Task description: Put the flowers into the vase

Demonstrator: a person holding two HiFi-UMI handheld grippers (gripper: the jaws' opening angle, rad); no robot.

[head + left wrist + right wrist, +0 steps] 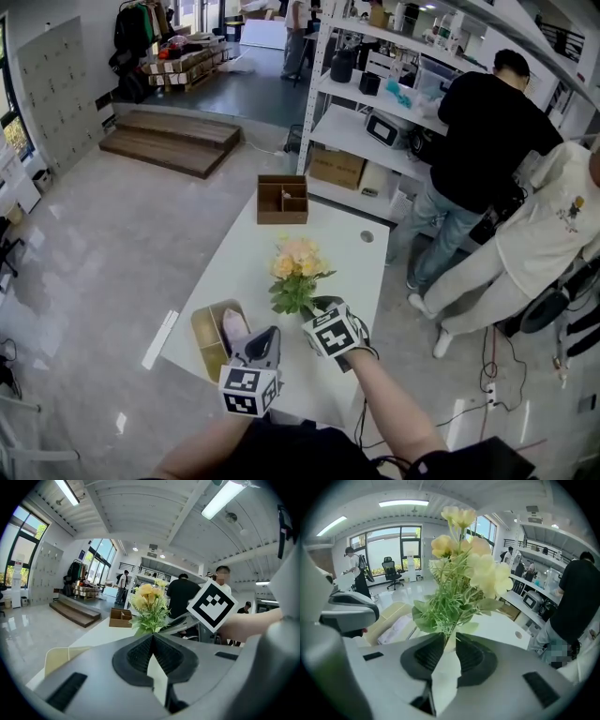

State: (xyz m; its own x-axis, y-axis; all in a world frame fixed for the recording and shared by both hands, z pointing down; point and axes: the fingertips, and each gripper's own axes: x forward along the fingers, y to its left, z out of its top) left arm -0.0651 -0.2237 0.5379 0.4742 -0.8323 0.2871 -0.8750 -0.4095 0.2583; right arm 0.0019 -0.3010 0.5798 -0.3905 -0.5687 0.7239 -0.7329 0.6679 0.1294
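Observation:
A bunch of pale yellow flowers (298, 267) with green leaves stands upright in the middle of the white table (246, 262). My right gripper (320, 306) is at the foot of the bunch. In the right gripper view its jaws stand slightly apart, open, with the stems (446, 632) rising at my right gripper's (449, 638) tips. A pale shape shows under the stems; I cannot tell whether it is the vase. My left gripper (273, 331) hangs nearer me, shut and empty (152, 635), pointing at the flowers (147, 604).
A yellow tray (208, 336) with a pinkish cloth (234, 327) lies at the table's near left. A wooden compartment box (282, 199) sits at the far edge. Two people (487, 141) stand by shelves to the right of the table.

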